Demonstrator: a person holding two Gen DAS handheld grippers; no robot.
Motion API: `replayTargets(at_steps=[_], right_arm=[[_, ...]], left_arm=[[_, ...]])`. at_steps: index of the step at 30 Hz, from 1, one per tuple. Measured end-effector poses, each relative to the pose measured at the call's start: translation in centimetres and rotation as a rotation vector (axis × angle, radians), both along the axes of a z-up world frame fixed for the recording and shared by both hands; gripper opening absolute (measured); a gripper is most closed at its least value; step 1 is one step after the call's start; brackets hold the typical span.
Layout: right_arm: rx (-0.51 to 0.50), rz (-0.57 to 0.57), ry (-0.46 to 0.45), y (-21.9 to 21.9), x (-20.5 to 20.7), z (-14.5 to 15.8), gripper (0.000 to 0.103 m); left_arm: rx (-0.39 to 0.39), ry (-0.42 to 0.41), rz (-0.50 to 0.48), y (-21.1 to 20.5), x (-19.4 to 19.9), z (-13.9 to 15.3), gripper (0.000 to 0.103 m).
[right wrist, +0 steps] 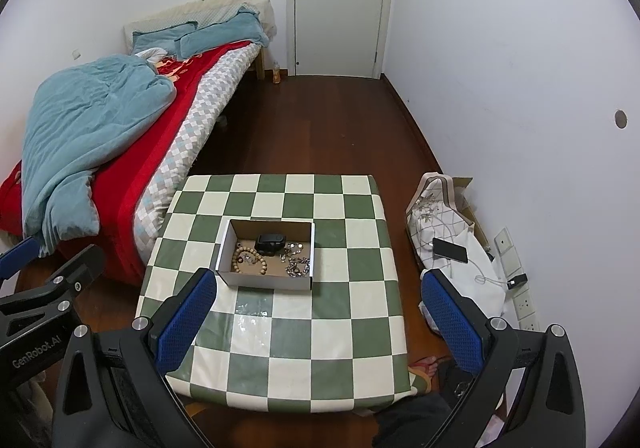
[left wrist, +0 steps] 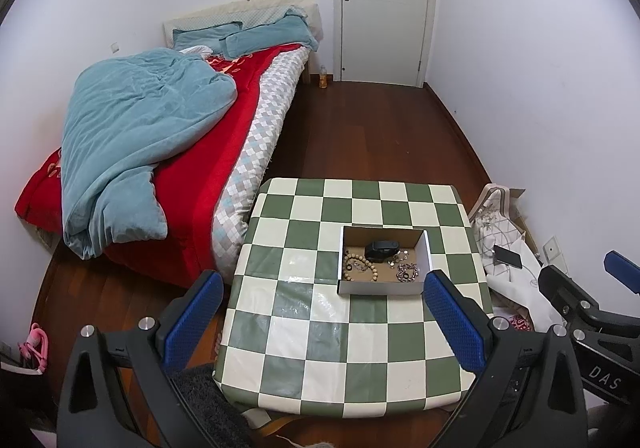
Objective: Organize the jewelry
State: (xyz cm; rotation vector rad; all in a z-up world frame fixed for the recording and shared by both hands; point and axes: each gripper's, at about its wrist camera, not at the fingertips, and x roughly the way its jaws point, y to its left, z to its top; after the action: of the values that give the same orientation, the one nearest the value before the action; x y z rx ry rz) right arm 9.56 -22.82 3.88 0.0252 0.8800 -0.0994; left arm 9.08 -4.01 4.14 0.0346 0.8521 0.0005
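Jaws spread wide and holding nothing, our left gripper [left wrist: 322,314] and right gripper [right wrist: 326,314] hang above the near part of the checkered counter [right wrist: 280,348], well short of the open cardboard box [right wrist: 267,283] that sits on it. Inside the box we see a wooden bead bracelet [right wrist: 250,262], a dark case-like object [right wrist: 271,243] we can't identify for sure, and tangled silvery chains [right wrist: 297,262]. A bed [left wrist: 168,152] lies beyond to the left, a phone [right wrist: 450,250] off to the right.
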Motion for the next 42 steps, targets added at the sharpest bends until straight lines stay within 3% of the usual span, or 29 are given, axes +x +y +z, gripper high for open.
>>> replayTargets(at_steps=[42], right_arm=[[0.004,-0.001,0.000,-0.25,-0.25,-0.37,0.103]], left_arm=[[0.000,-0.006,0.004,-0.45,-0.01,0.35,0.102]])
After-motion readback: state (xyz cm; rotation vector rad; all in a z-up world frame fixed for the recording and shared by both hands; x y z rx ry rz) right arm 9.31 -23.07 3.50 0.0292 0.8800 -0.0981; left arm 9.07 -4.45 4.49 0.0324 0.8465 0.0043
